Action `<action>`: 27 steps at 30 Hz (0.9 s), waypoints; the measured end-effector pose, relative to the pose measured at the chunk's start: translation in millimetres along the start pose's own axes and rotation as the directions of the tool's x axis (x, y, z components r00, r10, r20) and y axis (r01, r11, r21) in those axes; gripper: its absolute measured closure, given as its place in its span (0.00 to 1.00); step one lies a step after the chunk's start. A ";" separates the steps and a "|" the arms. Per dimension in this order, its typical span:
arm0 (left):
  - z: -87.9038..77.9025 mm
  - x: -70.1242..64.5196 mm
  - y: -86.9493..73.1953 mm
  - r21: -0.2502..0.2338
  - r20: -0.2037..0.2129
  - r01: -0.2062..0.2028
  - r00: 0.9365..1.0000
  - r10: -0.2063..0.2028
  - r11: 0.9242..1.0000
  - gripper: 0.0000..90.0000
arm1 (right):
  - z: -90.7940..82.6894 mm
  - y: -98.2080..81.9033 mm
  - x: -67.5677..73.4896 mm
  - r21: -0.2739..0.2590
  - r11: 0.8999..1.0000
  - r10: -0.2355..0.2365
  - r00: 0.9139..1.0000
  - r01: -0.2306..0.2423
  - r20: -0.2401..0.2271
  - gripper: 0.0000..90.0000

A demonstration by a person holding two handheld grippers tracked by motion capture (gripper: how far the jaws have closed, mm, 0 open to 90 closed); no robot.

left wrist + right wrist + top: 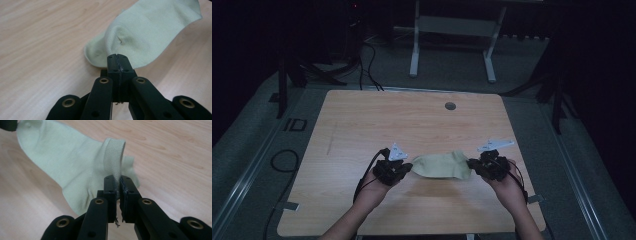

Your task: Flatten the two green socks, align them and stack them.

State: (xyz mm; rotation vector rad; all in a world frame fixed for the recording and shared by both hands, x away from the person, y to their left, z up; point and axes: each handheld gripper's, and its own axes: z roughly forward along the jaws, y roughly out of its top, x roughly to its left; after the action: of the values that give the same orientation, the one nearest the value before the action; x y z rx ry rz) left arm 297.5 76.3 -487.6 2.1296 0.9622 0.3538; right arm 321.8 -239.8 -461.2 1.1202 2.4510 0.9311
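Note:
A pale green sock [442, 165] stretches between my two grippers just above the wooden table [362, 120]. My left gripper [406, 167] is shut on the sock's toe end; in the left gripper view the closed jaws pinch the sock [147, 30] at the left gripper [117, 58] tips. My right gripper [472, 165] is shut on the ribbed cuff; in the right gripper view the cuff band of the sock [75, 162] runs down between the right gripper [118, 182] jaws. A hand holds each gripper from below.
A round cable hole [450, 106] sits near the table's far edge. Beyond it stands a white frame [452, 30] on the grey floor. Cables [282, 160] lie on the floor left of the table.

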 end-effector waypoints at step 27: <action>59.8 18.8 -9.6 0.104 -0.028 0.044 0.999 -0.041 0.994 1.00 | 74.3 -0.5 -36.0 0.141 0.987 0.077 0.997 -0.076 0.004 0.93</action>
State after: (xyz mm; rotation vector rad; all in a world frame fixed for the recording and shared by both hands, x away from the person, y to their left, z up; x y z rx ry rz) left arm 336.1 62.6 -536.0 2.1998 1.0604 0.3165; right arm 382.1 -234.8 -517.4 1.2688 2.5248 0.7893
